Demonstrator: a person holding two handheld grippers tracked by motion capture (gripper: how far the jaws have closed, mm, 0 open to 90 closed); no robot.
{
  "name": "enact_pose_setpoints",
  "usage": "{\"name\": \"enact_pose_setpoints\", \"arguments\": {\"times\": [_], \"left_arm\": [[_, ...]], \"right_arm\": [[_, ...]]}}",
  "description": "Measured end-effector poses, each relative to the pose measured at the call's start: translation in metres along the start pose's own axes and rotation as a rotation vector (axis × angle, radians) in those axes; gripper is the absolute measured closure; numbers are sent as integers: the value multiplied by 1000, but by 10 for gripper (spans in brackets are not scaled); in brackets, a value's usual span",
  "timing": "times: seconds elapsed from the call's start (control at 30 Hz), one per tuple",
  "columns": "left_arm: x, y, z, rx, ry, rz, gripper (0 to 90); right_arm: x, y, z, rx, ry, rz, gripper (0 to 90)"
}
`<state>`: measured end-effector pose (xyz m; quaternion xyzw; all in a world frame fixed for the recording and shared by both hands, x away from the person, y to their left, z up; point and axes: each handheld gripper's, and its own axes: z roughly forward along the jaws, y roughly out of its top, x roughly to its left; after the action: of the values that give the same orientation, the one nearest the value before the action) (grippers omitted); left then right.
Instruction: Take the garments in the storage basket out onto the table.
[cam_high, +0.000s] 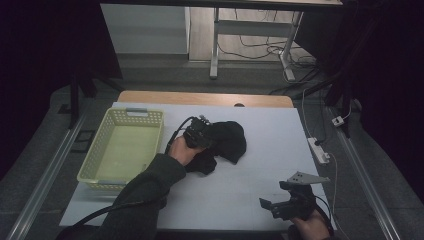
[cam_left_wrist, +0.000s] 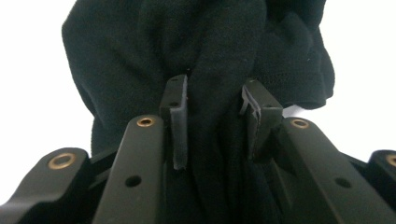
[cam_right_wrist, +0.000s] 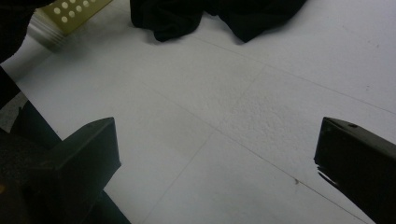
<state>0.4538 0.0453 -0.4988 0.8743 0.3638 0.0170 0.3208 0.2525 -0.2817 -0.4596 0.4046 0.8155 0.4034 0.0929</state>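
Note:
A crumpled black cloth (cam_high: 229, 141) lies in the middle of the white table. My left gripper (cam_high: 201, 135) rests at its left side. In the left gripper view a thick fold of the cloth (cam_left_wrist: 140, 56) stands between the two pads, and my left gripper (cam_left_wrist: 215, 91) is shut on it. Near the table's front right corner my right gripper (cam_high: 275, 194) hovers with its jaws wide apart. The right gripper view has bare table between the jaws of my right gripper (cam_right_wrist: 217, 135), with the cloth (cam_right_wrist: 187, 14) farther off at the top.
A pale yellow perforated basket (cam_high: 95, 160) stands at the table's left side, and its corner (cam_right_wrist: 74, 11) appears in the right gripper view. A white power strip (cam_high: 318, 150) lies off the right edge. A desk frame and cables stand beyond the far edge.

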Motion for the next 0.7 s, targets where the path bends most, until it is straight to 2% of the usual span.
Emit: {"name": "enact_pose_setpoints", "arguments": {"times": [0.1,0.37,0.6,0.7], "left_arm": [[-1,-2,5,2,4,-3,598],[-11,-5,15,10,66,46,430],[-11,-4,16,6,61,36,321],[-9,-3,14,0,63,23,246]], "right_arm": [[0,0,0,-1,1,0,0],[0,0,1,-1,3,-3,0],[1,0,1,0,3,-4,0],[1,0,1,0,3,-3,0]]}}
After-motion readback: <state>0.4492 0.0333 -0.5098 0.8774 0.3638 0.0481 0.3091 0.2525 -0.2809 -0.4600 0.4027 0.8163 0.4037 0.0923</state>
